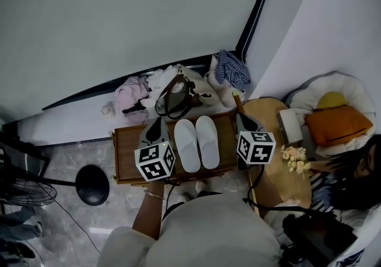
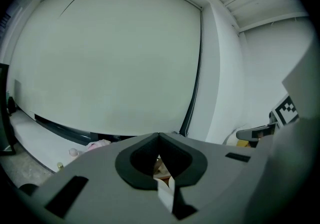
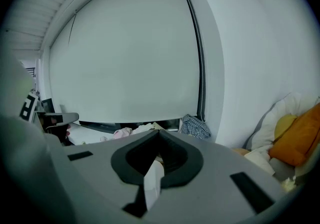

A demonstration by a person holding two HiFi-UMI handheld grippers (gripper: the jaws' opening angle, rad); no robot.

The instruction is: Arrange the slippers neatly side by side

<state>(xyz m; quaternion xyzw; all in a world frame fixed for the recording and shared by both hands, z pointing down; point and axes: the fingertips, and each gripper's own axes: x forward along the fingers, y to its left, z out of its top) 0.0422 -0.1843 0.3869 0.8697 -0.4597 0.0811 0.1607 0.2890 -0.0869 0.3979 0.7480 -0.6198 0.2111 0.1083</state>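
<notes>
Two white slippers, the left one (image 1: 186,146) and the right one (image 1: 208,140), lie side by side, toes away from me, on a low wooden table (image 1: 128,152). My left gripper (image 1: 159,121) hovers just left of the pair, jaws shut with nothing held. My right gripper (image 1: 241,117) hangs just right of the pair, also shut and empty. In the left gripper view the left gripper (image 2: 159,135) has its tips meeting, and a strip of white slipper (image 2: 165,193) shows through the gap below. The right gripper (image 3: 159,132) likewise points at the wall, with a bit of slipper (image 3: 152,180) beneath.
Behind the table lie a brown bag (image 1: 174,98), pink clothing (image 1: 132,94) and a checked cloth (image 1: 231,69). A round wooden table (image 1: 280,170) at the right bears a white box (image 1: 290,126) and flowers (image 1: 296,158). An orange cushion (image 1: 338,126) and a seated person (image 1: 351,182) are further right. A fan base (image 1: 92,185) stands left.
</notes>
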